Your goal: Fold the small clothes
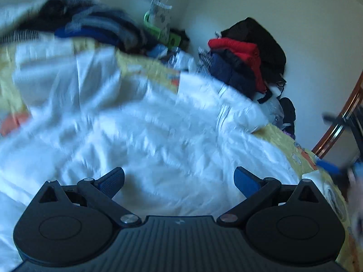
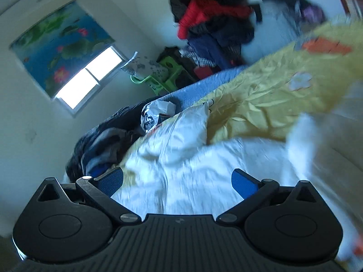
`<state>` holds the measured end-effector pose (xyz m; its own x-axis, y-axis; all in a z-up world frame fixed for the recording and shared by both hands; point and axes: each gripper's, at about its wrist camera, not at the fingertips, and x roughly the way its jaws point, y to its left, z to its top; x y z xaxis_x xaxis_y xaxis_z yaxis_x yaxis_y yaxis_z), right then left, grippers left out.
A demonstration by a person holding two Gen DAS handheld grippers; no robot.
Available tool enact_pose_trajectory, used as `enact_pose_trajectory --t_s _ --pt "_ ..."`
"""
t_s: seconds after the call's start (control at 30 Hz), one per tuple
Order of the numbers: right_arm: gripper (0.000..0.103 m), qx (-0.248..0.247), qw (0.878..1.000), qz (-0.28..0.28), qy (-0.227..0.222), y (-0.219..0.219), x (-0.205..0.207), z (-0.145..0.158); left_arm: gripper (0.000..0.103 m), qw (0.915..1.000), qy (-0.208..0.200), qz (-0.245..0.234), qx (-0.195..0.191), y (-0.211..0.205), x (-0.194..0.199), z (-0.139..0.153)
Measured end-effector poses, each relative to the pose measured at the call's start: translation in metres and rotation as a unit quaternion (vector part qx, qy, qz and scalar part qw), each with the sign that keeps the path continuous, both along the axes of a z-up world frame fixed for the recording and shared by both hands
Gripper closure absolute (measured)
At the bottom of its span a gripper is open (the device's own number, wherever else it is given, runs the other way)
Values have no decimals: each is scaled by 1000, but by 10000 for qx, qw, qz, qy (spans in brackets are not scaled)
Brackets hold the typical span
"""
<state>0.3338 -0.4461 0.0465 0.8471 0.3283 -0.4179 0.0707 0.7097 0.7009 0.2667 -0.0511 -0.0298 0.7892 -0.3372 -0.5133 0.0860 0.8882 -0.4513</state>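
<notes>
Hovering over white garment [image 1: 140,131] on yellow bedspread [image 2: 261,104], left gripper [image 1: 179,181] and right gripper [image 2: 177,181] wide open, empty. Risk: pinching bedspread along with garment.

Your left gripper [image 1: 179,181] sits just above the crumpled garment [image 1: 140,131], which lies spread on the bedspread [image 1: 301,154]; behind it, far left, a heap of clothes [image 1: 95,25] lies on the bed; right of that heap, a second pile [image 1: 245,54] stands against the wall; a window [image 2: 88,77] sits on the far wall; your right gripper [image 2: 177,181] hangs over the same garment, with the bedspread beyond it.
</notes>
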Motion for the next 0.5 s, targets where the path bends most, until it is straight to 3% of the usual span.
enact_pose_trajectory --t_s 0.1,0.27,0.5 --pt "1 442 9988 127 138 -14 62 -11 0 9996 -141 -68 -255 5 -4 -13" --pt "1 610 9965 73 562 -29 152 -36 0 9962 -191 -149 -835 14 -1 -20" --pt "1 1051 9867 539 1114 -25 244 -77 0 9951 -220 -139 -958 16 1 -19"
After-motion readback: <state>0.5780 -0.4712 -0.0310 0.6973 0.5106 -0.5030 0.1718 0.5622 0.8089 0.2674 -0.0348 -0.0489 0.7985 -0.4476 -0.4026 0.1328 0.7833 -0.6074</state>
